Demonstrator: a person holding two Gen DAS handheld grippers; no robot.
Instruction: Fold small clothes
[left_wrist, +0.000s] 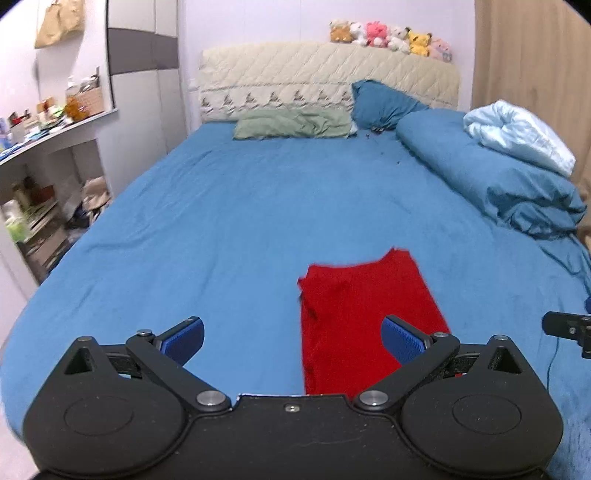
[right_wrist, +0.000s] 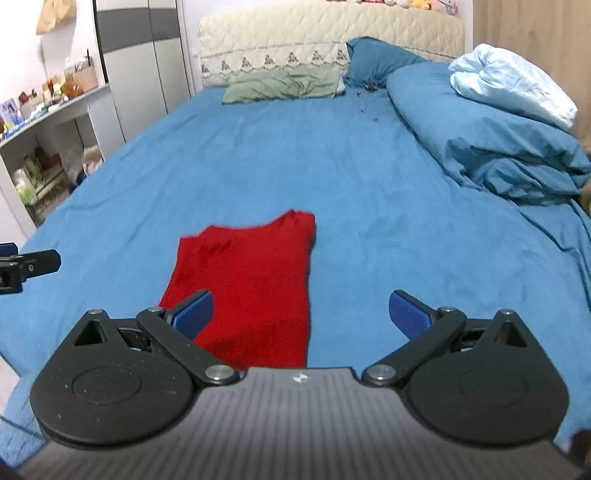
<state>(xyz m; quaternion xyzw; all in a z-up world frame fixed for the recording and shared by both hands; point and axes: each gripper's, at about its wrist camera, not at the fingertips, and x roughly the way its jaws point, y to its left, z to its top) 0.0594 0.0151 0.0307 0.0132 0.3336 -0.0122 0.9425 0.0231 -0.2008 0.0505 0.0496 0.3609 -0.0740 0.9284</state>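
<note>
1. We see a bed with a blue sheet (left_wrist: 229, 206) filling both views; rolled blue duvet (left_wrist: 491, 177) with a pale blue blanket (left_wrist: 517, 133) on top sits at the far right, green pillow (left_wrist: 291, 125) and blue pillow (left_wrist: 384, 103) at the quilted headboard (left_wrist: 325, 70), plush toys (left_wrist: 391, 37) along its top.
2. Red garment (right_wrist: 251, 280) lies flat on the sheet near the front edge, already narrowed into a long strip, neckline end pointing toward the headboard. Near end is hidden under the gripper bodies.
3. Step, as we judge it: side folds look done, the lengthwise fold is left. Next move calls for both claws to pinch the near hem corners and carry them up to the neckline end. Risk: layers slip apart if only the top layer is caught.
4. Left gripper (left_wrist: 291, 339) hovers above the sheet, level, aimed at the headboard; jaws spread wide, holding nothing. Its right pad overlaps the garment in view; contact we cannot tell.
5. Right gripper (right_wrist: 301, 314) same pose, jaws spread wide, empty; garment's right edge falls between its pads. Each gripper's tip shows at the other view's edge, so they sit side by side.
</note>
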